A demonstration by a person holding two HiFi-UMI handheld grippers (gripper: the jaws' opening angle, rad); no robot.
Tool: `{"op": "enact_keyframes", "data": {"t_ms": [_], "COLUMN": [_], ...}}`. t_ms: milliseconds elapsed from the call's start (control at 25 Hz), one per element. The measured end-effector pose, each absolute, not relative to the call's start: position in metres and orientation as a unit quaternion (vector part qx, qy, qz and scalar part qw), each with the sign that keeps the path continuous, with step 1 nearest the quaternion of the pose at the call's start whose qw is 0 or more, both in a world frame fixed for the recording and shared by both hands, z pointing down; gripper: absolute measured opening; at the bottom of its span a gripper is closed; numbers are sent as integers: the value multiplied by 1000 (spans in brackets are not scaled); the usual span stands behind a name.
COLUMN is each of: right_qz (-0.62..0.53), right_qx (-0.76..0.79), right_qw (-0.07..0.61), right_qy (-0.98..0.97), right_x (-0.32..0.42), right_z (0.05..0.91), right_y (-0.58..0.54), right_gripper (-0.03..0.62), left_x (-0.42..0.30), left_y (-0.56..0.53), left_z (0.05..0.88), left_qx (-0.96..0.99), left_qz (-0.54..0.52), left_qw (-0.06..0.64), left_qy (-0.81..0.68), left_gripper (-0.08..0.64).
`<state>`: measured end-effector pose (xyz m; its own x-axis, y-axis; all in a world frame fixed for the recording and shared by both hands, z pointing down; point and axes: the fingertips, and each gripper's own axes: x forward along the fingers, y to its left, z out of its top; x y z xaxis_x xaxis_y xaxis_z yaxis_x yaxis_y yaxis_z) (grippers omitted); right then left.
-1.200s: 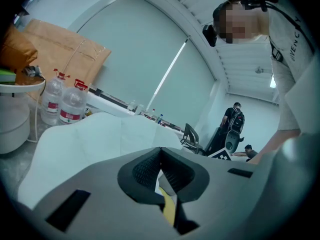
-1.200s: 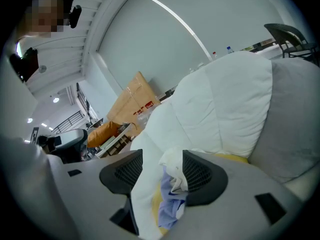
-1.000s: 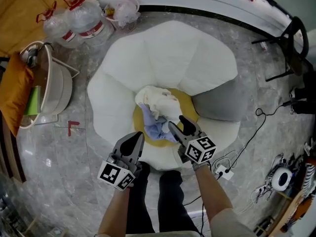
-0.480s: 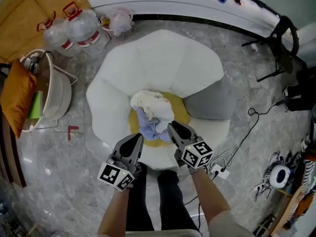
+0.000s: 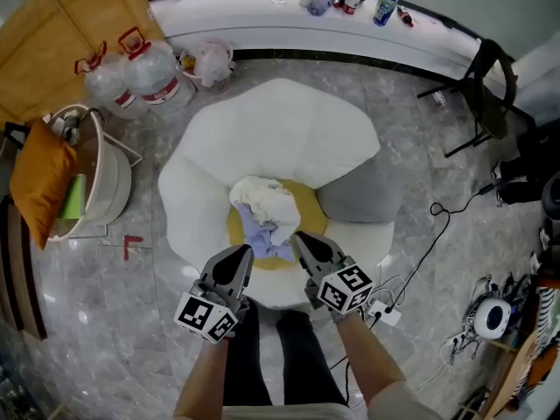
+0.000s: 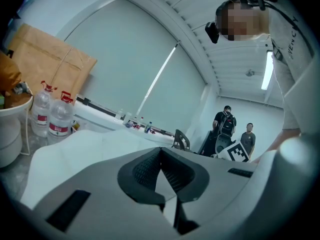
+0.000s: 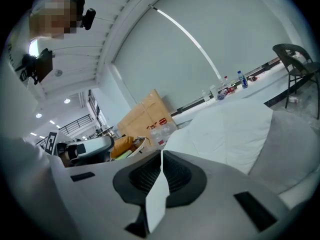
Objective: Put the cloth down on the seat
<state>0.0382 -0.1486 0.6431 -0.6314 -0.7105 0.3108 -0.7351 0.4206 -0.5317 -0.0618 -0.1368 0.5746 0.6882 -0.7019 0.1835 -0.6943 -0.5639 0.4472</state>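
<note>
Your head view is bright and evenly lit, with soft shadows and edges bowed by the wide lens. Both gripper views darken to black at the corners, and a ceiling strip light [image 6: 268,70] glares.

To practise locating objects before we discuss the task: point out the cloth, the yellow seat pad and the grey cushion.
cloth [image 5: 265,201]: head view, on its crumpled white top.
yellow seat pad [image 5: 312,211]: head view, on its bare right edge.
grey cushion [image 5: 360,196]: head view, on its middle.
</note>
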Motion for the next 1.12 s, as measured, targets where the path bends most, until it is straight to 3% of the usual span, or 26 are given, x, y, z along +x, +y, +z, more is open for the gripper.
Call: {"op": "enact_keyframes", "data": {"t_ms": [1120], "right_qz": [290], "right_qx": [376], "right_qw": [-6], "right_qy": [-880], "right_x": [36], "right_z": [467], "right_y": [-94], "right_gripper": [17], "left_x": [-22], "left_y": [-86], "left_z": [457], "left_qx": [904], "left_qz": [-5], "left_qw": [247], "left_qy": [-349], "left_gripper": [14]}}
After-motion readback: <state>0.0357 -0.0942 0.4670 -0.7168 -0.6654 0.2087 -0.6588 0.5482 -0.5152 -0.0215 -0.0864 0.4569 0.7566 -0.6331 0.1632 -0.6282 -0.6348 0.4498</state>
